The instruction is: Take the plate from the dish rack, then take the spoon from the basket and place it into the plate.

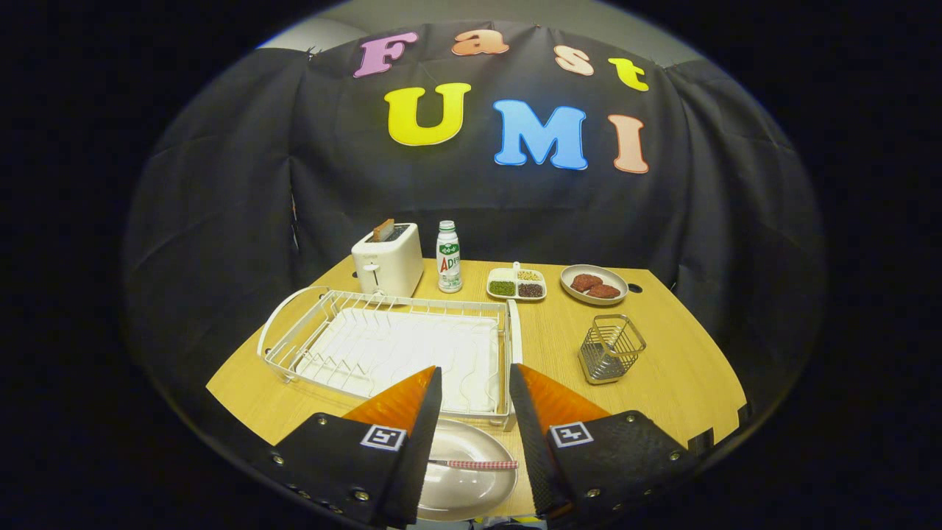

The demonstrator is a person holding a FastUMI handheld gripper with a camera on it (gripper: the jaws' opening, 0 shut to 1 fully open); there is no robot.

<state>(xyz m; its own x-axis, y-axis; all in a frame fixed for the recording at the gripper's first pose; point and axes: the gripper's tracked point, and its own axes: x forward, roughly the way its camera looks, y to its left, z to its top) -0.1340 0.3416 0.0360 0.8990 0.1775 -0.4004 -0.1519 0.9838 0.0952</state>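
A pale plate [471, 482] lies on the wooden table between my fingers, near the table's front edge. Across it lies the spoon [475, 464], with a red-and-white checked handle, partly hidden by my left finger. My gripper [475, 383] stands open above the plate, touching neither plate nor spoon. The white wire dish rack [390, 342] sits just beyond the fingers and holds no dishes. To the right, beyond my right finger, stands the small wire basket [609, 350], with nothing in it.
A white toaster [387, 259] with a slice of toast stands at the back, next to a bottle [448, 258]. A divided dish of grains [516, 284] and a plate with two patties [594, 284] sit at the back right.
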